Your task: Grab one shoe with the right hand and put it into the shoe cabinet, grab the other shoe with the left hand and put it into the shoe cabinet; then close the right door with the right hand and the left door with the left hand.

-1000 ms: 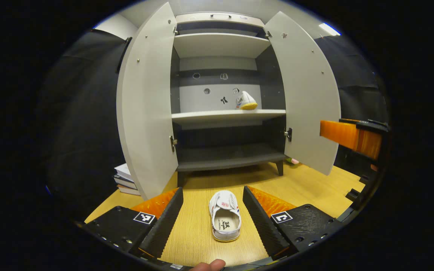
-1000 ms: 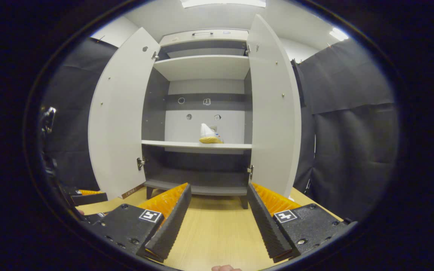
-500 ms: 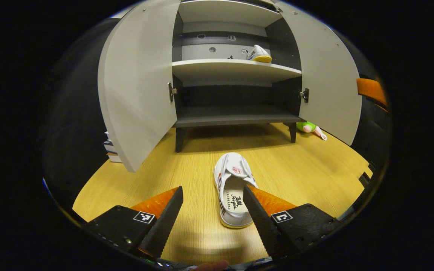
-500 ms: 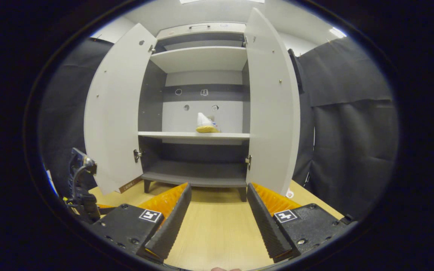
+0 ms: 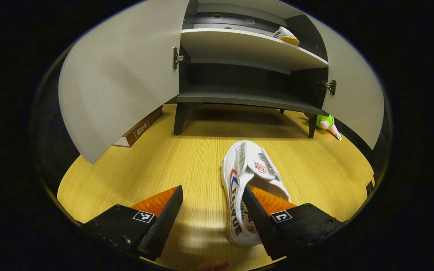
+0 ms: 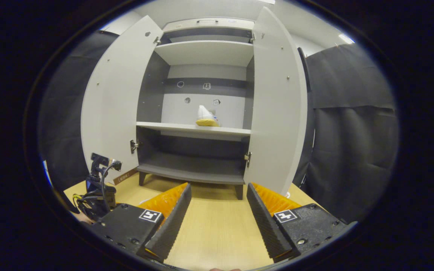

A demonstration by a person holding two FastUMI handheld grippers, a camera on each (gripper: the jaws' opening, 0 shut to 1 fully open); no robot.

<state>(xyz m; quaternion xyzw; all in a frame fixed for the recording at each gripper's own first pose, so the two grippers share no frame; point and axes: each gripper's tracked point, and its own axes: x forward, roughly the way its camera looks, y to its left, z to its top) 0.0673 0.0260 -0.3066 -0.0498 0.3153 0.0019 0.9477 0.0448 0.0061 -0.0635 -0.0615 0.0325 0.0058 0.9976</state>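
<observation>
Lying by the left tool (image 5: 212, 210), white shoe (image 5: 248, 180), fingers spread

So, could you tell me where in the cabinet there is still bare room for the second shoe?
The middle shelf is bare left of the first shoe; the bottom shelf and top shelf look bare throughout. Only the middle shelf's right end, beside the shoe, is tight.

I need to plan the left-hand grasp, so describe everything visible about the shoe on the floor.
The white canvas shoe lies on the wooden floor in front of the open shoe cabinet, toe toward it and tipped onto its side. It has metal eyelets, a red tongue patch, red and blue side stripes and a pale yellowish sole. The left gripper is open, one finger overlapping its heel opening.
</observation>
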